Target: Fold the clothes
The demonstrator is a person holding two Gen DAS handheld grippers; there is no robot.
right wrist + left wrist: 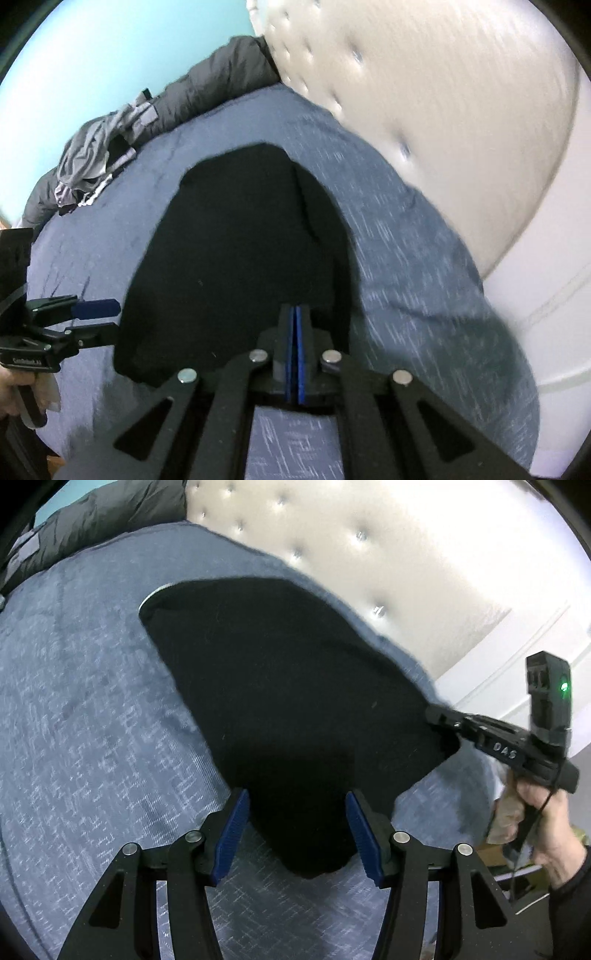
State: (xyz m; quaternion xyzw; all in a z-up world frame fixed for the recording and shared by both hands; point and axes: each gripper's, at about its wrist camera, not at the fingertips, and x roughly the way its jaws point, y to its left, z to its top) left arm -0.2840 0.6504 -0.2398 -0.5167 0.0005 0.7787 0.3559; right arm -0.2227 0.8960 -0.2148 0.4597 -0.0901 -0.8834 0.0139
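A black garment (pixel 295 709) lies spread on a bed covered with a blue-grey woven bedspread (pixel 92 720). The cloth is matte and so dark that its folds barely show; one ridge runs down its right side in the right wrist view.

The left tool (pixel 297 823) hovers low over the garment's near edge, its black arms spread and its blue ribbed pads (pixel 236 834) well apart, holding nothing. In the right wrist view the same tool (pixel 99 319) appears at the left edge, pointing at the garment's side, with the hand on its grip cut off by the frame.

The right tool (pixel 295 332) has its blue pads pressed flat together, and the garment's near edge seems pinched between them, though the black cloth hides the exact point of contact. In the left wrist view this tool (pixel 437 716) meets the garment's right corner, which is drawn to a point. A bare hand (pixel 543 823) in a dark sleeve grips its handle, and a green light glows on a small black box above.

Behind the bed stands a cream tufted headboard (pixel 351 528), blurred by motion. A grey puffy jacket (pixel 207 85) and crumpled grey clothes (pixel 88 162) lie at the bed's far edge.
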